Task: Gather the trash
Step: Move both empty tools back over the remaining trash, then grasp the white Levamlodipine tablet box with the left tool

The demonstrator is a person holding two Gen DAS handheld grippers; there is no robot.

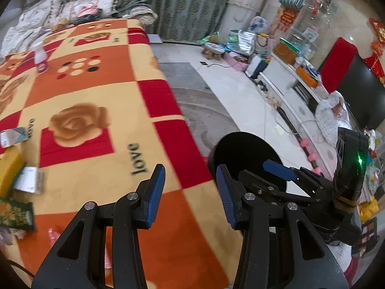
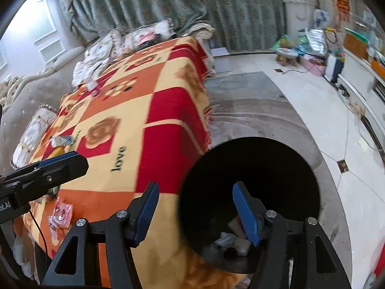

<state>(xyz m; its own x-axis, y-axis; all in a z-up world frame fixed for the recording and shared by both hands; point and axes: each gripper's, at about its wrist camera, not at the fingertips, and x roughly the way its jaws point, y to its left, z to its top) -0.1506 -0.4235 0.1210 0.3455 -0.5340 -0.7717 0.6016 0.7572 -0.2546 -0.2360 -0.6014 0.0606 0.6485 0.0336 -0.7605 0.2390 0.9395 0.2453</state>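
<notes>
My left gripper point(image 1: 190, 175) is open over the blanket-covered table point(image 1: 101, 159), with nothing between its blue pads. Trash lies at the table's left edge: a white and blue packet point(image 1: 13, 137), a yellow box point(image 1: 9, 168), a white paper point(image 1: 28, 180) and a green packet point(image 1: 16, 214). My right gripper point(image 2: 195, 190) is open above the round black bin point(image 2: 276, 168) beside the table. Between its pads I see only the bin's inside, where crumpled scraps point(image 2: 231, 238) lie at the bottom. A pink wrapper point(image 2: 60, 214) lies on the blanket near the front left.
A white spray bottle point(image 1: 39, 57) stands far back on the table, with cushions behind it. The bin stands on a grey rug point(image 2: 252, 110) over pale tiles. A low TV cabinet point(image 1: 296, 89) with clutter runs along the right wall, and green curtains hang at the back.
</notes>
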